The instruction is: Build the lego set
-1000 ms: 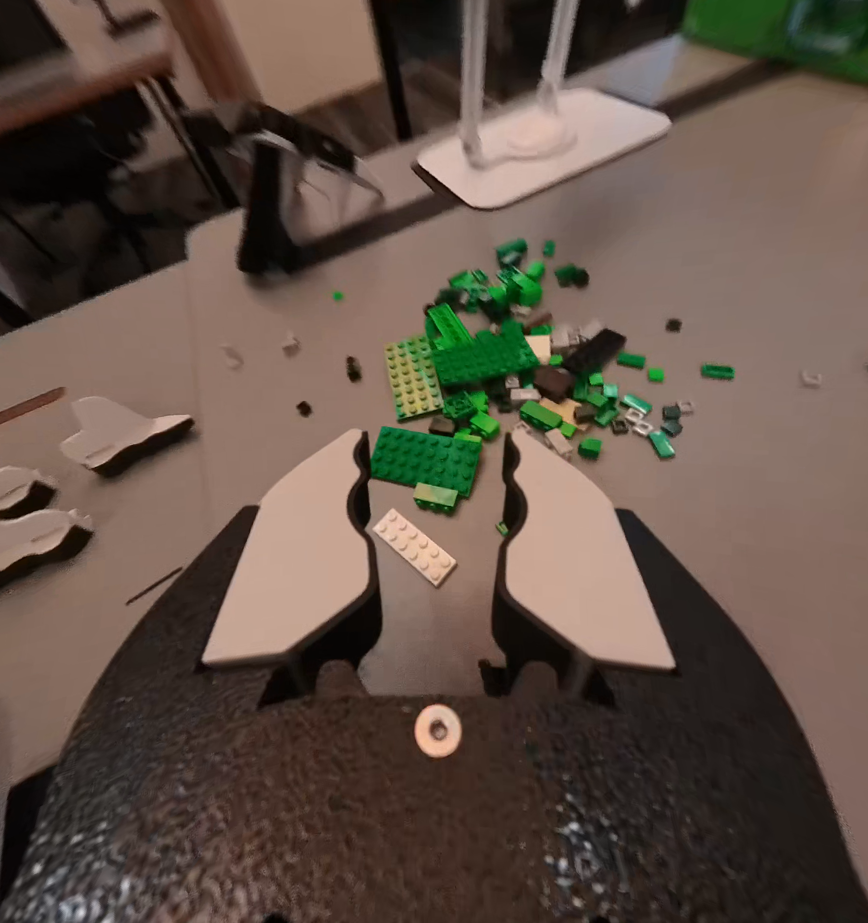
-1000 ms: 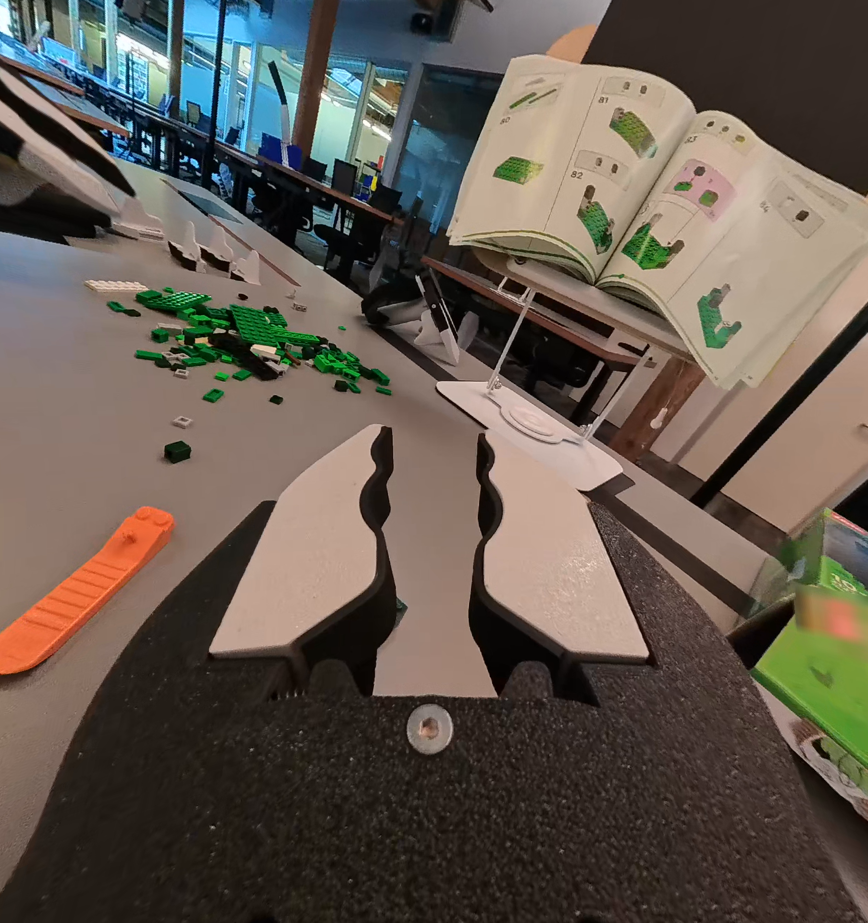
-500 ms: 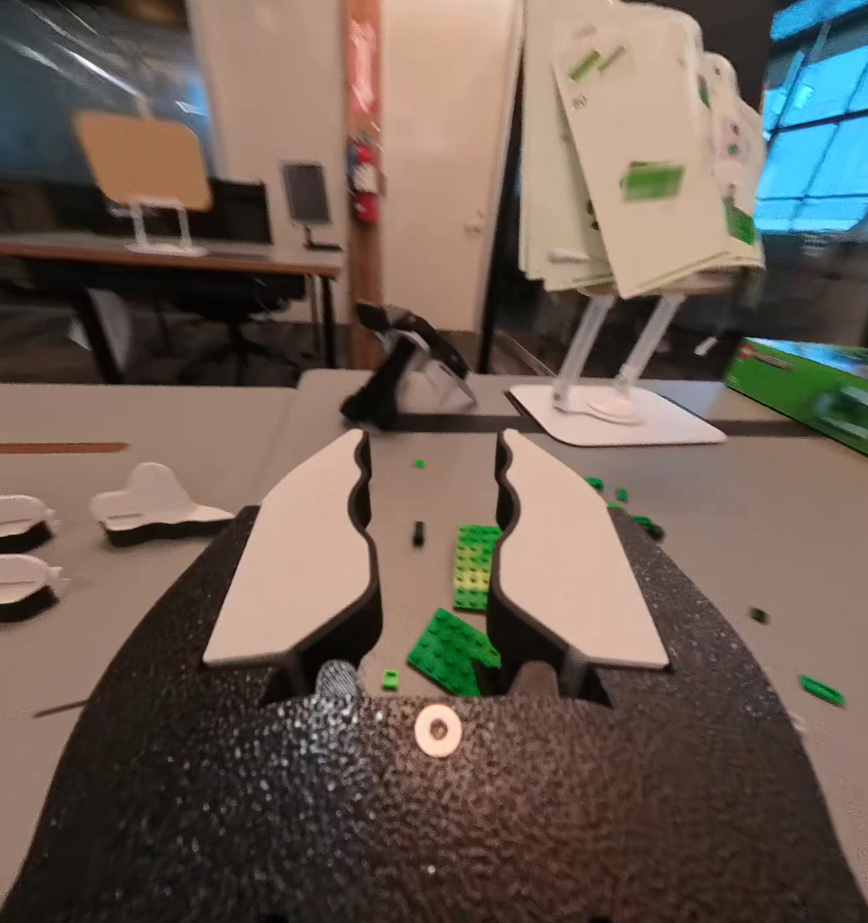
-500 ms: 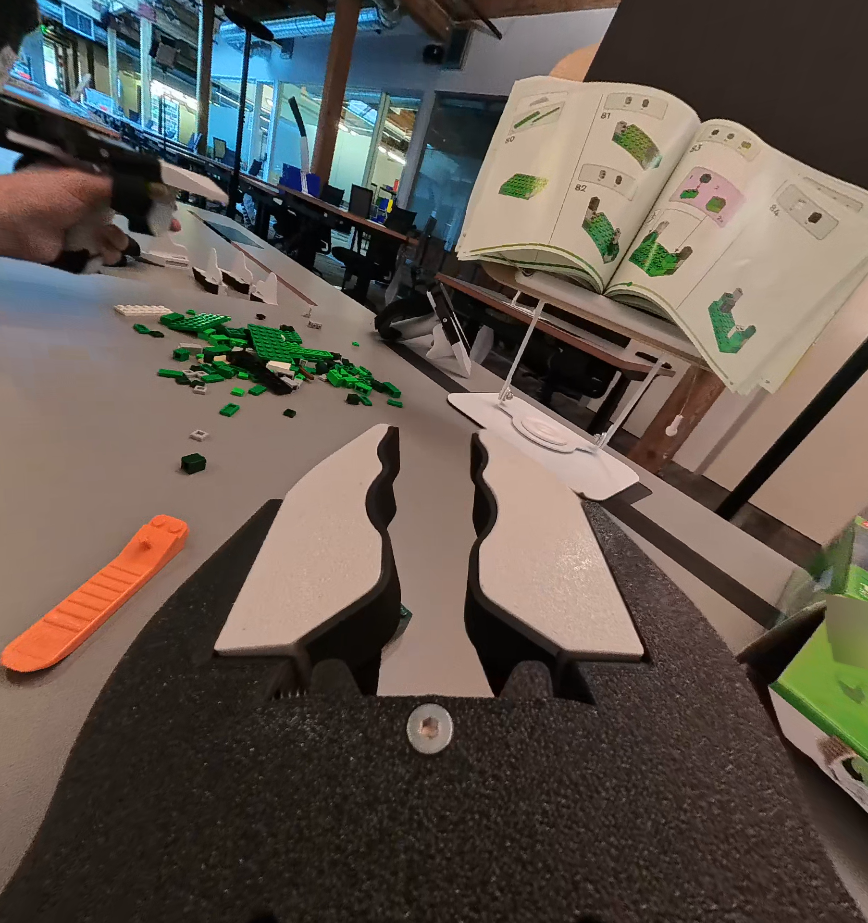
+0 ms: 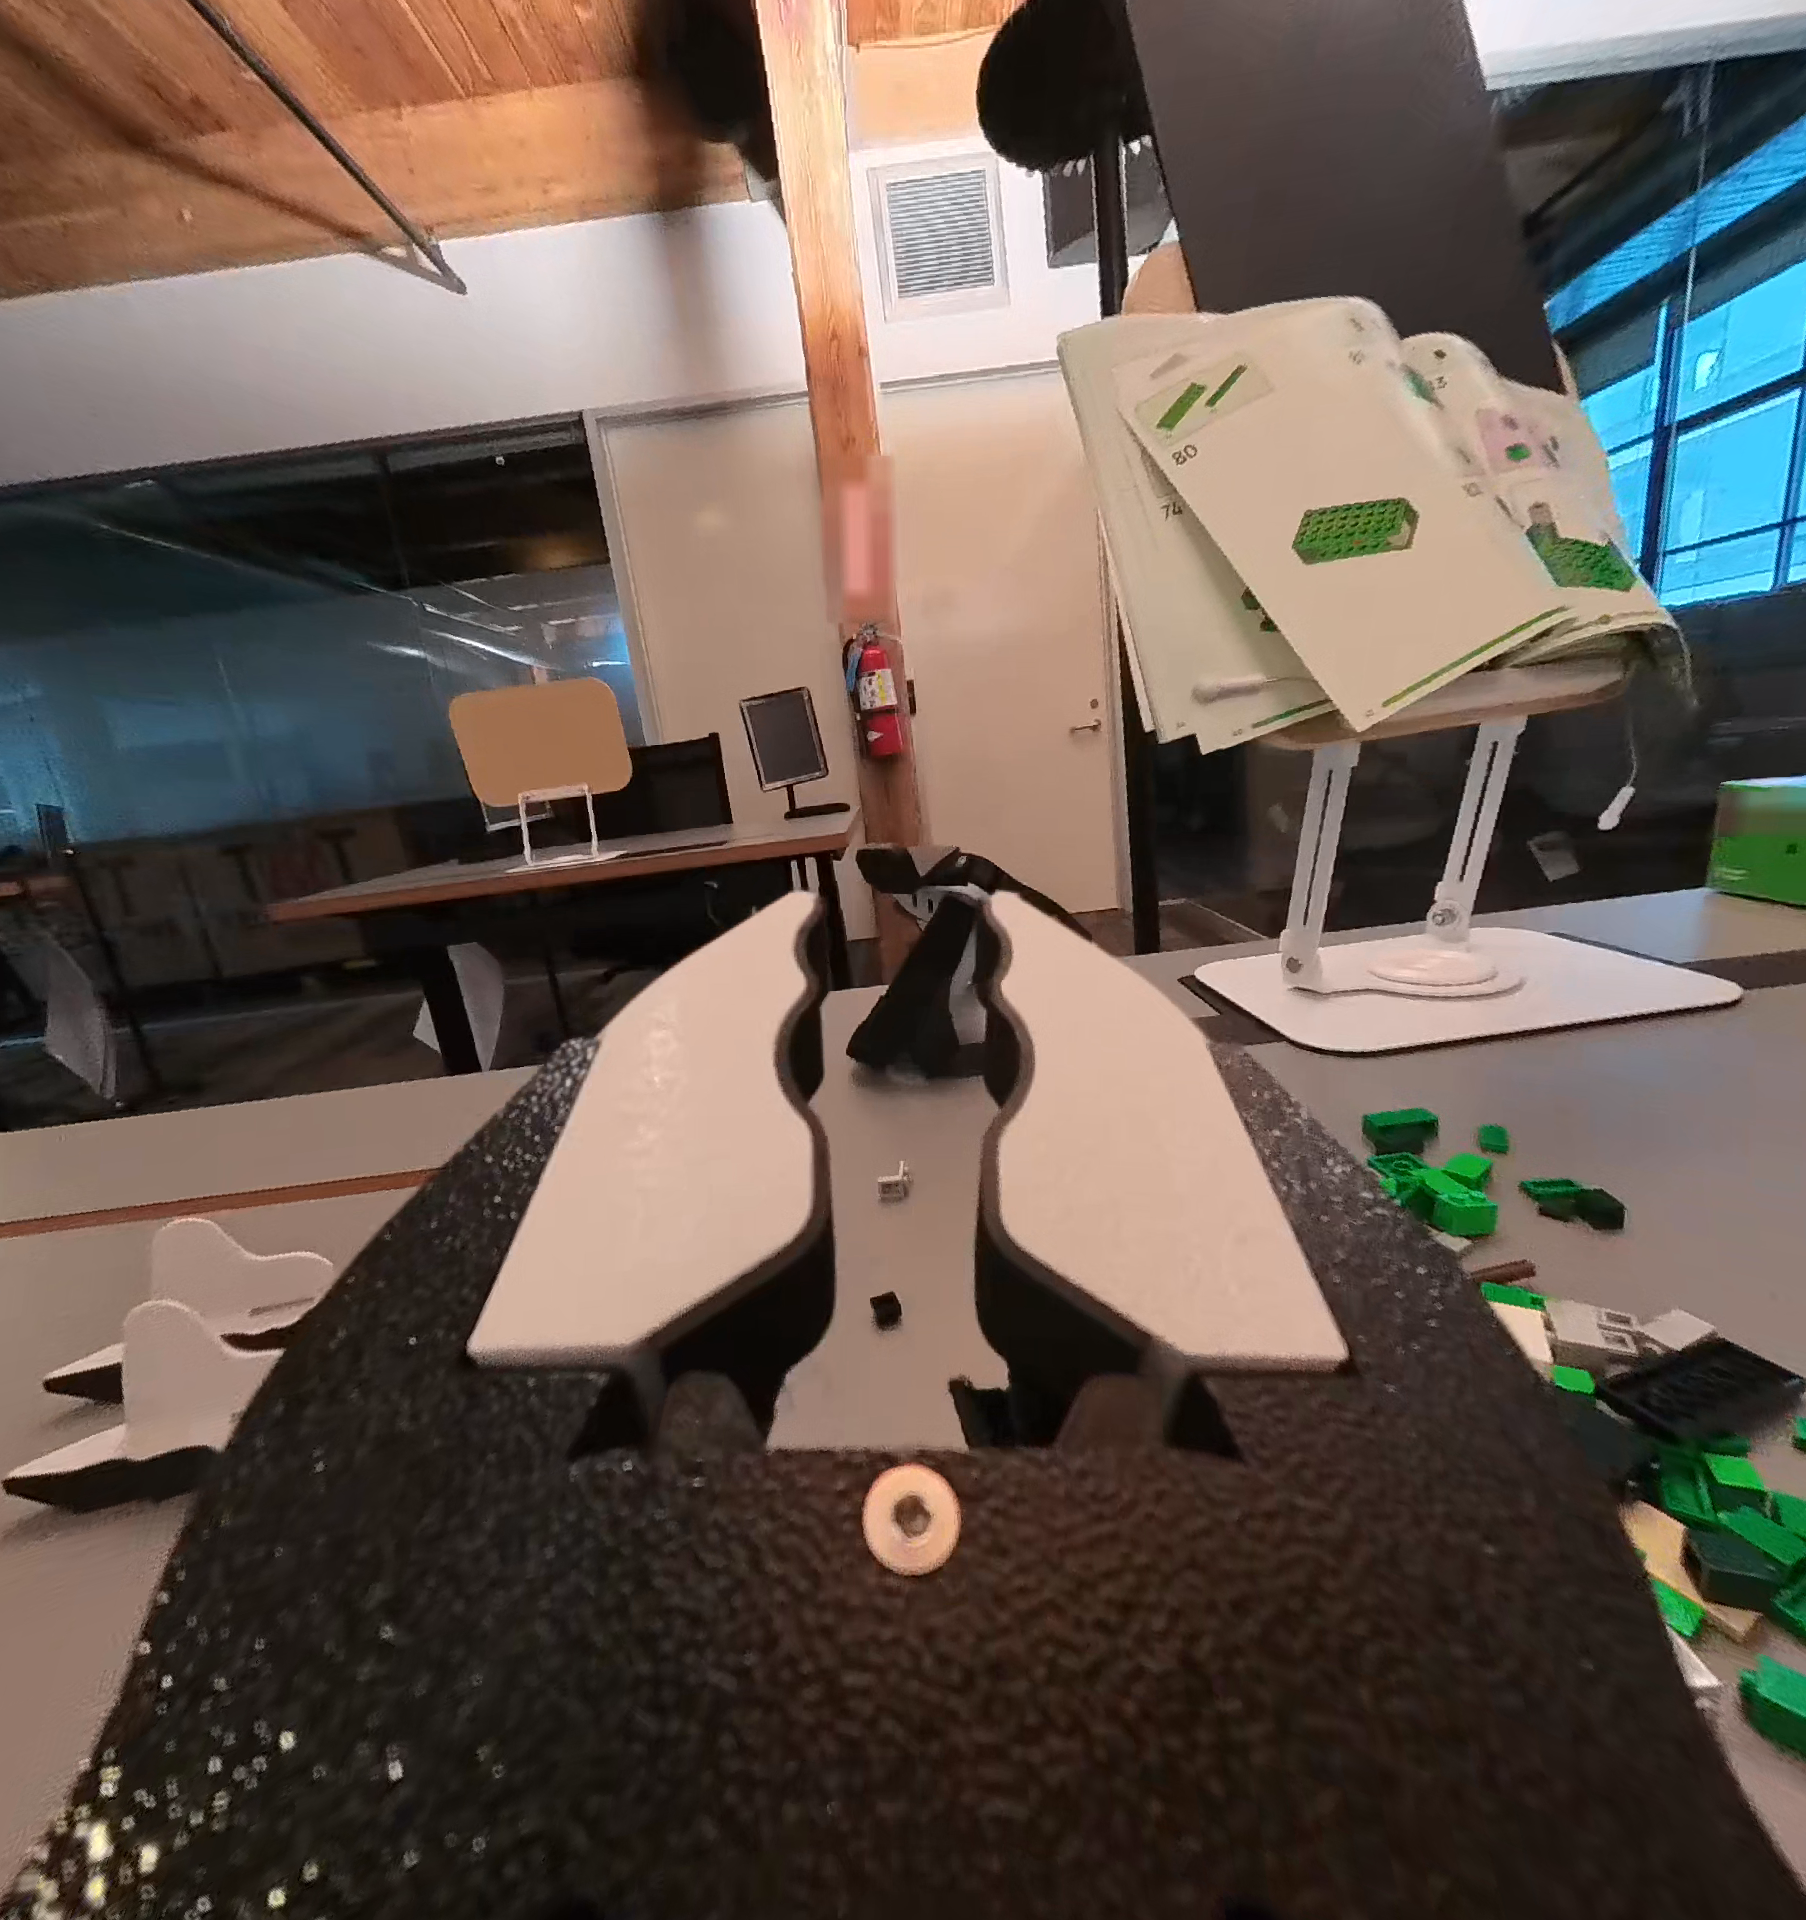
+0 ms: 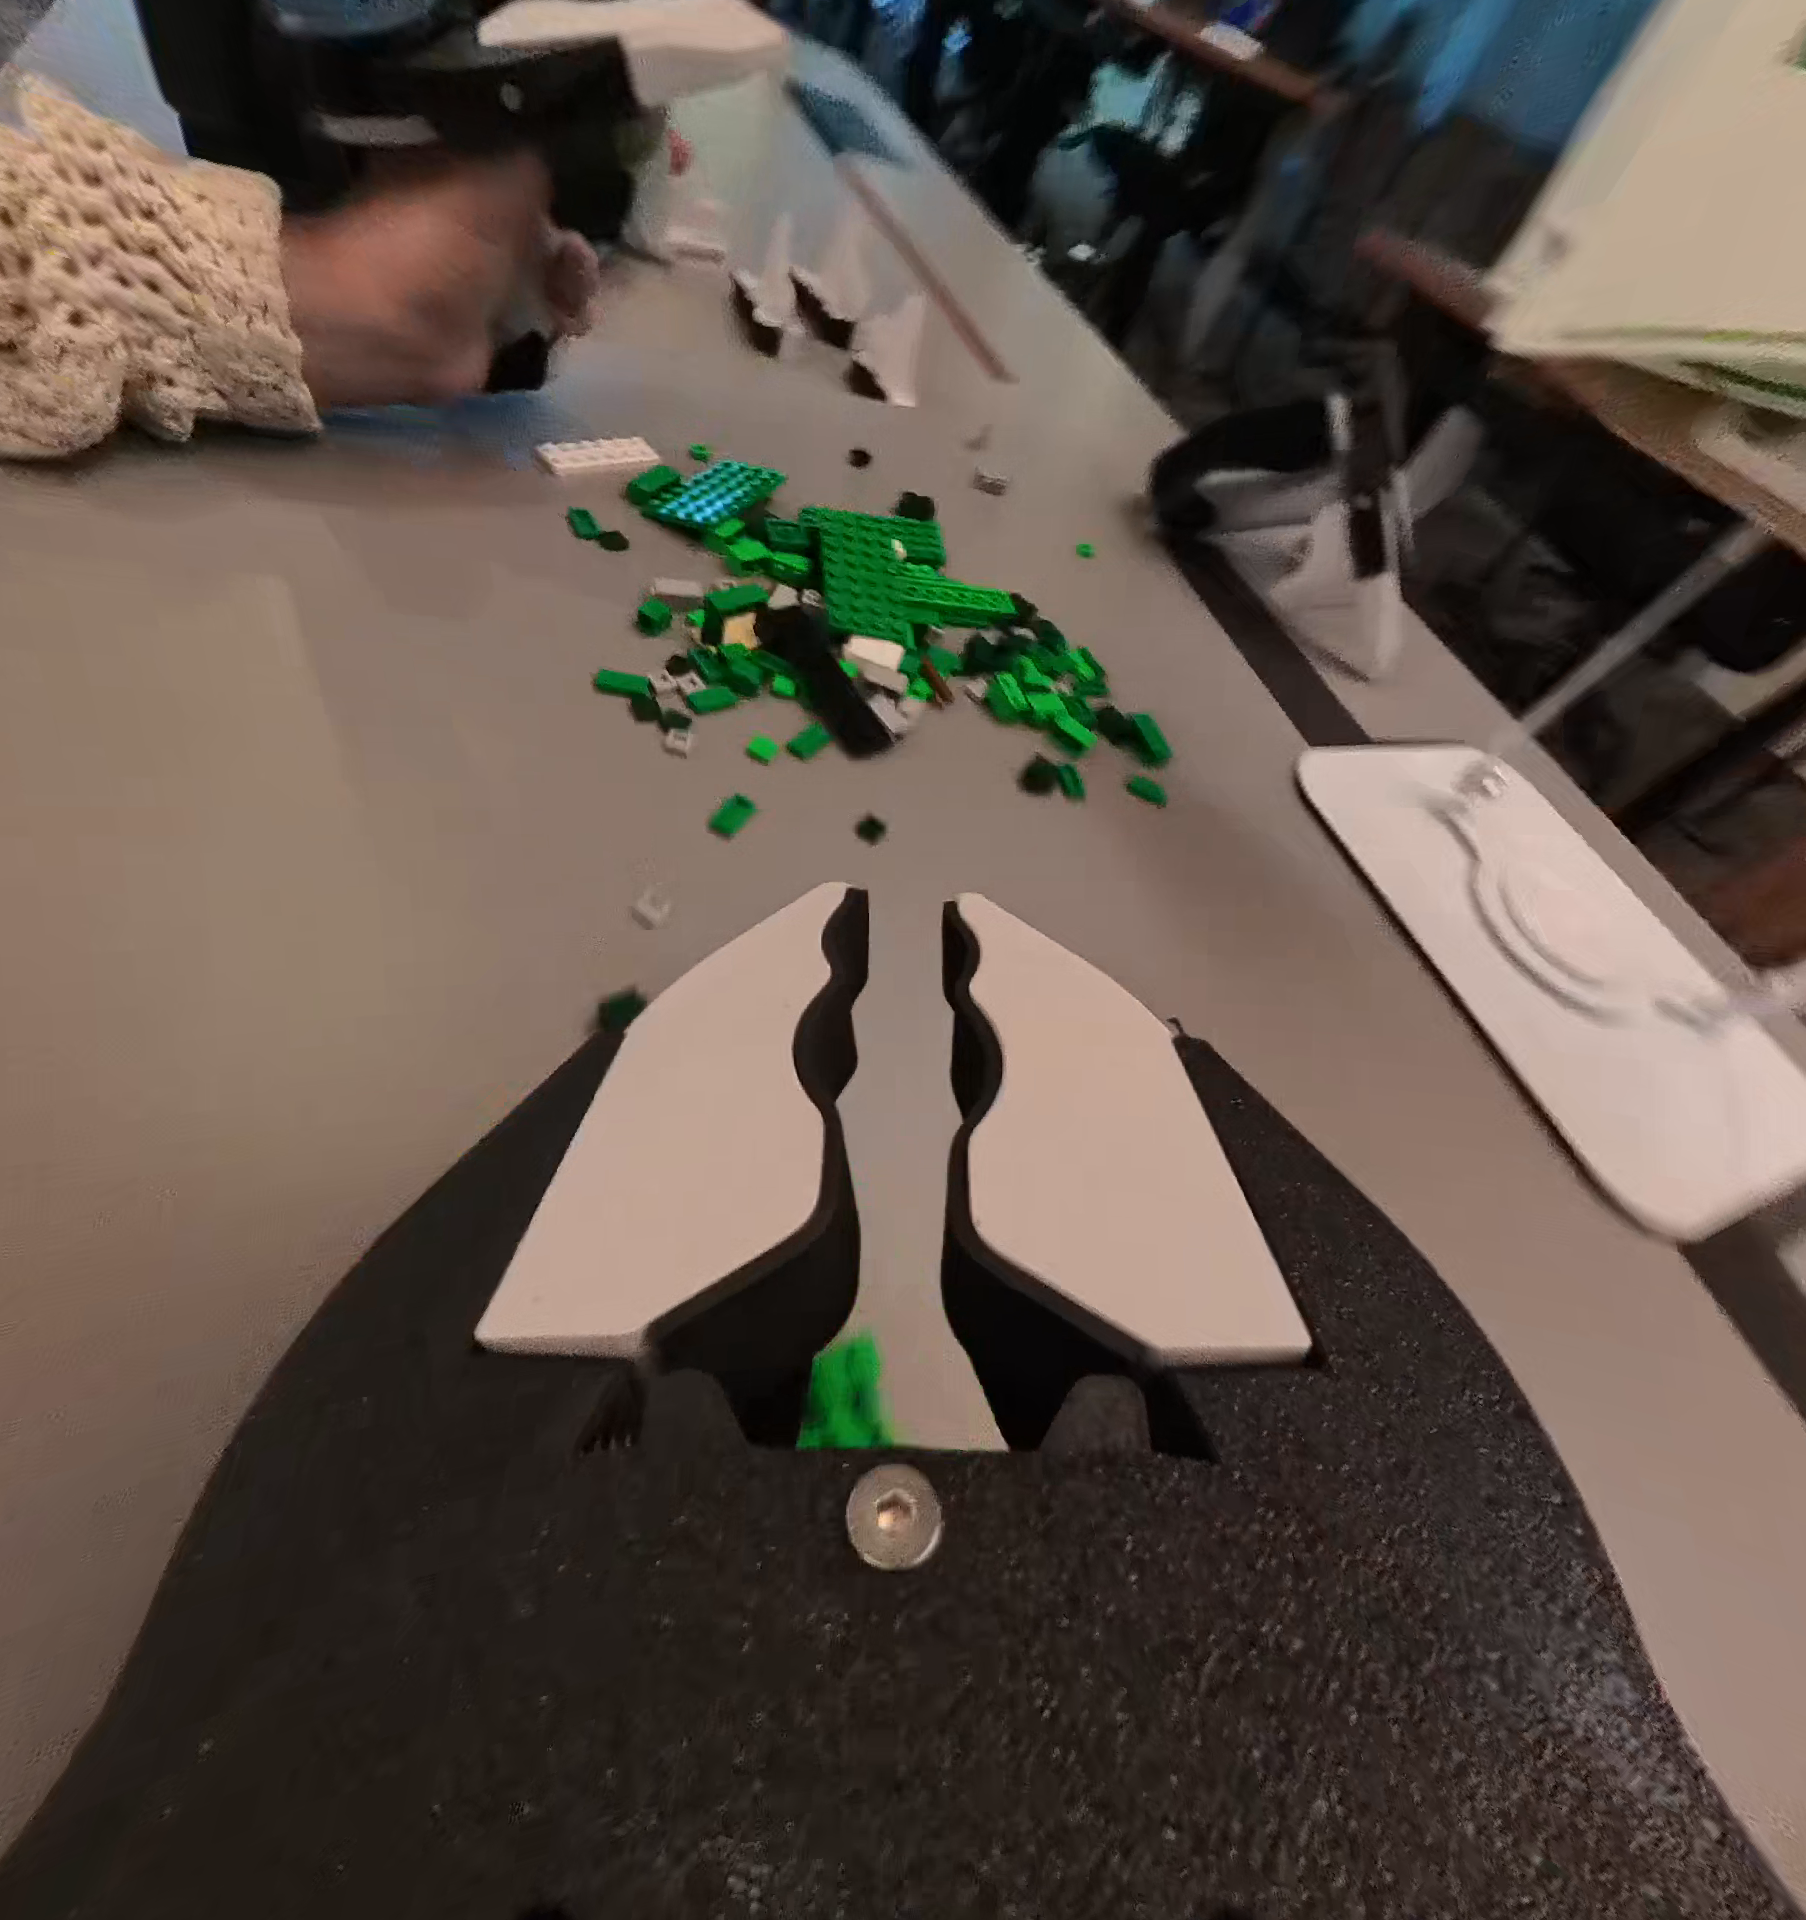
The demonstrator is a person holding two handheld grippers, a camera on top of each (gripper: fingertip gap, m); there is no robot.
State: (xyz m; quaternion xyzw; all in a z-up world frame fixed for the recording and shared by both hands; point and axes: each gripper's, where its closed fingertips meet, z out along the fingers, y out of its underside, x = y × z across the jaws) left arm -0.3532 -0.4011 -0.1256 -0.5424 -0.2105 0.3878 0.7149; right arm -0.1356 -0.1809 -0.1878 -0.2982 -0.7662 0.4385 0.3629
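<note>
Left tool [image 5: 904, 945] is open and empty, held level above the grey table [image 5: 1657, 1081]; the brick pile [image 5: 1709, 1455] lies at its near right. Right tool [image 6: 904, 904] is narrowly open, gripping nothing, with the bricks [image 6: 857, 623] farther ahead. A blurred green piece [image 6: 845, 1397] shows between its finger bases.
</note>
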